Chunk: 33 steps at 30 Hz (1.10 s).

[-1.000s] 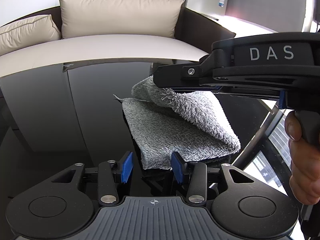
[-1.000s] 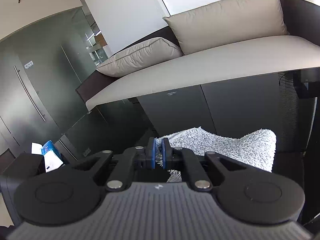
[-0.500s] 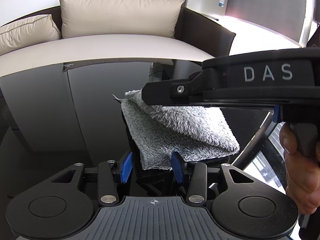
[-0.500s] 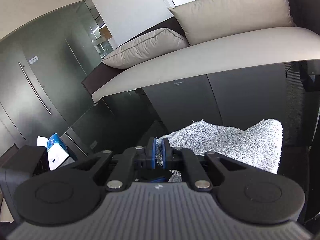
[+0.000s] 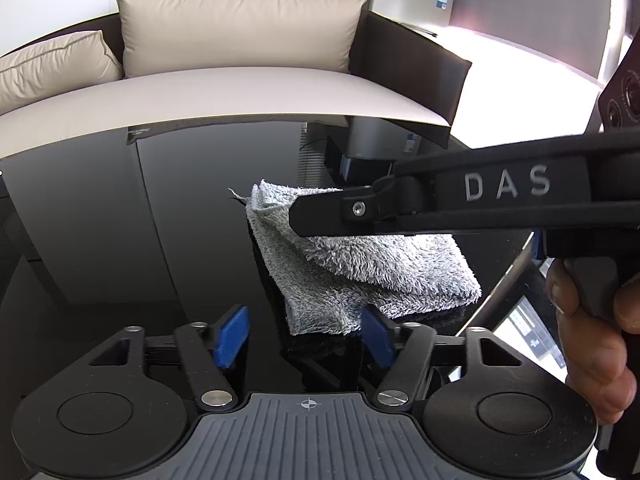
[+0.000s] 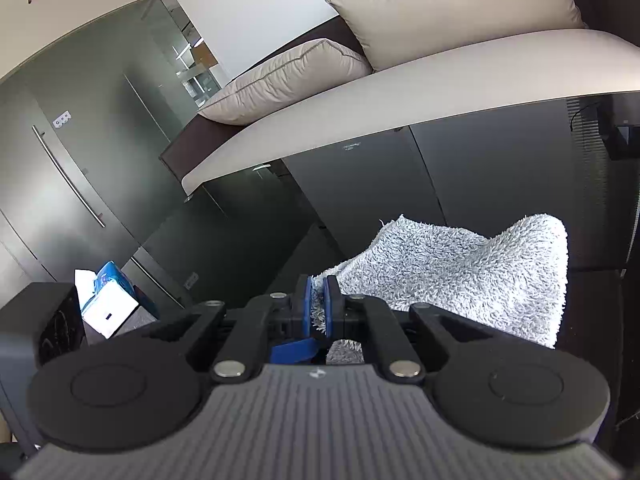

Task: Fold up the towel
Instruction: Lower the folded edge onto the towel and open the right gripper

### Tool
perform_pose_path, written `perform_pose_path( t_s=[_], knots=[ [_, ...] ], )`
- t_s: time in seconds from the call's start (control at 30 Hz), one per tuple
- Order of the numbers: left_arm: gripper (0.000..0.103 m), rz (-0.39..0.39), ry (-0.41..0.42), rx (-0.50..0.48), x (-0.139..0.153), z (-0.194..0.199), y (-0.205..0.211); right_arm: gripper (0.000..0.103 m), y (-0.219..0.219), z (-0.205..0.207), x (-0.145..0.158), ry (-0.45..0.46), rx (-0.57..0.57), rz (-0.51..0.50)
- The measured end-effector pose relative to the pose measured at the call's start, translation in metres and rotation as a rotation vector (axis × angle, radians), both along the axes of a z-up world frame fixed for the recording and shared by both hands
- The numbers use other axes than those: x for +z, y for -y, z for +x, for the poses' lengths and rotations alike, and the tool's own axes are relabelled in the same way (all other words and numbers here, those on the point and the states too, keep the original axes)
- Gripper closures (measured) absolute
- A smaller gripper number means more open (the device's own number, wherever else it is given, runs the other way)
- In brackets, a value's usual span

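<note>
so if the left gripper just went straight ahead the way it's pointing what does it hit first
Most likely the near edge of the towel, which lies on the black table just ahead of the open left gripper. Depth is unclear, so the fingers might pass over it.

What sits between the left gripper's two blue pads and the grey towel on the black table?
Only bare glossy black table. In the left wrist view the open left gripper faces the towel, whose near edge comes close to the right pad. The right gripper pinches the towel's upper layer.

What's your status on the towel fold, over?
Right claw shut on towel edge, laying it over the lower layer. Left claw open, empty, at the near edge. Nothing in the way on the table.
</note>
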<state>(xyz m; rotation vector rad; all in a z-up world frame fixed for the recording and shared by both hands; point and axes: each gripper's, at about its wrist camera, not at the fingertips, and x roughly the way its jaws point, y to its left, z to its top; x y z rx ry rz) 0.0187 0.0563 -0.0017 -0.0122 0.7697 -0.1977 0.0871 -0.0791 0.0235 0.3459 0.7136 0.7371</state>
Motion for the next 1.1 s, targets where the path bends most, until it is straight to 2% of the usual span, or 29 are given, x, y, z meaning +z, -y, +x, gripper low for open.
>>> perform_pose_path(
  t_s=[0.13,0.47,0.5,0.57,0.63,0.8,0.93,1.1],
  knots=[
    [0.031,0.011,0.004,-0.002,0.004,-0.004,-0.004,0.096,-0.002,-0.001,-0.005,-0.02,0.016,-0.019],
    [0.029,0.023,-0.004,-0.003,0.004,-0.005,-0.007,0.095,0.007,0.004,-0.018,-0.088,0.005,-0.022],
    [0.029,0.023,-0.003,-0.001,0.004,-0.004,-0.007,0.094,0.009,0.003,-0.018,-0.082,-0.001,-0.018],
    [0.025,0.021,-0.001,0.003,0.004,-0.004,-0.007,0.076,0.016,0.002,-0.015,-0.07,-0.021,-0.004],
    [0.025,0.018,0.005,0.01,0.005,-0.004,-0.008,0.063,0.023,0.001,-0.012,-0.057,-0.047,0.013],
    [0.021,0.006,0.027,0.035,0.01,-0.004,-0.011,0.062,0.047,0.0,-0.005,-0.021,-0.144,0.031],
    [0.012,-0.003,0.045,0.055,0.013,-0.003,-0.014,0.062,0.063,0.0,-0.007,0.008,-0.268,-0.053],
    [0.007,-0.027,0.073,0.089,0.019,-0.003,-0.021,0.062,0.074,0.0,-0.015,-0.006,-0.311,-0.139]
  ],
)
